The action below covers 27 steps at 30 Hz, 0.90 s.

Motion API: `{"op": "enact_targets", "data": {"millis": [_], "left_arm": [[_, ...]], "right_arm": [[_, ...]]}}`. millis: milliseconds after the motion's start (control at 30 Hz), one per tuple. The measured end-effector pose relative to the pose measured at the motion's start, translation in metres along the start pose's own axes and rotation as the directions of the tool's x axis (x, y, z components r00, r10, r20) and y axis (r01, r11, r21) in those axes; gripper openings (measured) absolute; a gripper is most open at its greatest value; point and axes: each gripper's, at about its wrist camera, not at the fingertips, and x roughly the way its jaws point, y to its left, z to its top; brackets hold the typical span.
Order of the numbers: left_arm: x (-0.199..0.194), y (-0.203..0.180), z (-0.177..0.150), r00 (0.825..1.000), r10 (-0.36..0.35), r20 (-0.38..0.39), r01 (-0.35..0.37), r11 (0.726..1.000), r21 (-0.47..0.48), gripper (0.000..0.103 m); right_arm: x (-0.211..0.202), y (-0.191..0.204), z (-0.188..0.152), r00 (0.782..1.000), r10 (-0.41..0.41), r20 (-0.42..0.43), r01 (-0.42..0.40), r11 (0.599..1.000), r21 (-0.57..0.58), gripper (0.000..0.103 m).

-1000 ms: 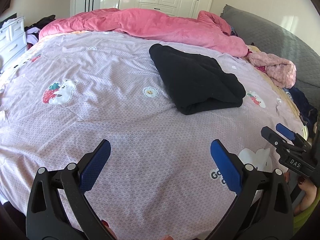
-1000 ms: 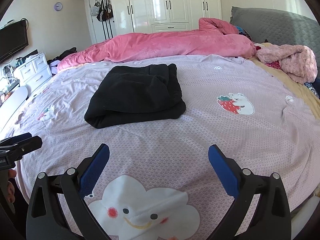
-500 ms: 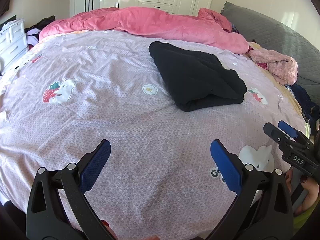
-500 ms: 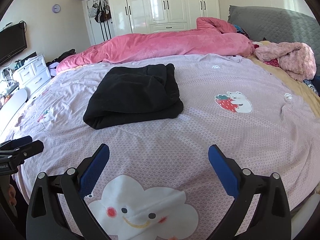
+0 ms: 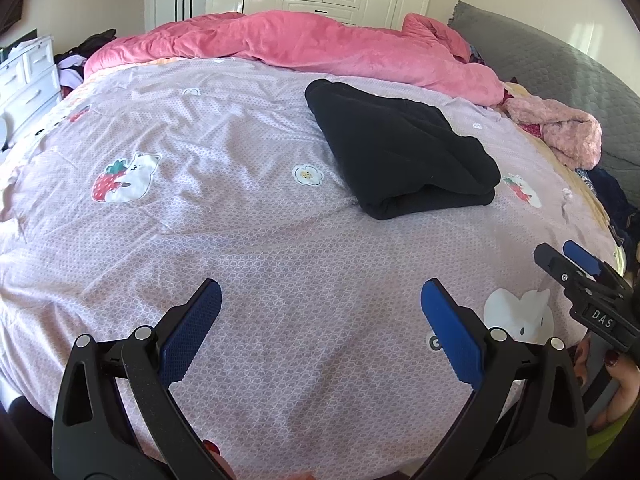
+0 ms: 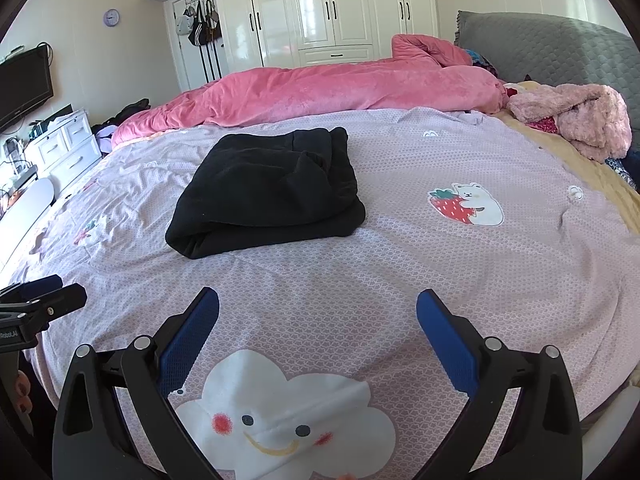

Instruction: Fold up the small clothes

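Note:
A folded black garment (image 5: 400, 148) (image 6: 268, 192) lies on the lilac printed bedspread (image 5: 240, 220) (image 6: 420, 260), toward the middle of the bed. My left gripper (image 5: 320, 312) hovers open over the near part of the spread, well short of the garment, with nothing between its blue pads. My right gripper (image 6: 318, 320) is also open and empty, above the white cloud print near the bed's front edge. Each gripper shows at the edge of the other's view: the right gripper (image 5: 576, 268) at the right, the left gripper (image 6: 40, 300) at the left.
A pink duvet (image 5: 320, 48) (image 6: 340, 92) is bunched along the far side. A fluffy pink garment (image 5: 560, 136) (image 6: 576, 116) and a grey headboard (image 6: 560, 48) sit at the right. White drawers (image 6: 64, 152) stand left, wardrobes (image 6: 332, 12) behind.
Both grippers have drawn back slightly and tilted up, so the garment and duvet sit a little lower in both views. Both stay open; the garment has not moved.

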Motion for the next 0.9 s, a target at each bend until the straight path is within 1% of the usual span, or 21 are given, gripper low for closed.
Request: {"op": "enact_targets", "data": {"millis": [700, 900], "left_arm": [[0.0025, 0.0011, -0.0021, 1.000, -0.012, -0.006, 0.012, 1.000, -0.010, 0.094], [0.0040, 0.0019, -0.0030, 1.000, -0.005, -0.012, 0.005, 1.000, -0.013, 0.094]], "right_arm": [[0.0024, -0.0005, -0.0028, 1.000, -0.007, -0.006, 0.007, 1.000, -0.007, 0.099], [0.0036, -0.0009, -0.0033, 1.000, -0.010, -0.011, 0.010, 1.000, -0.007, 0.099]]}}
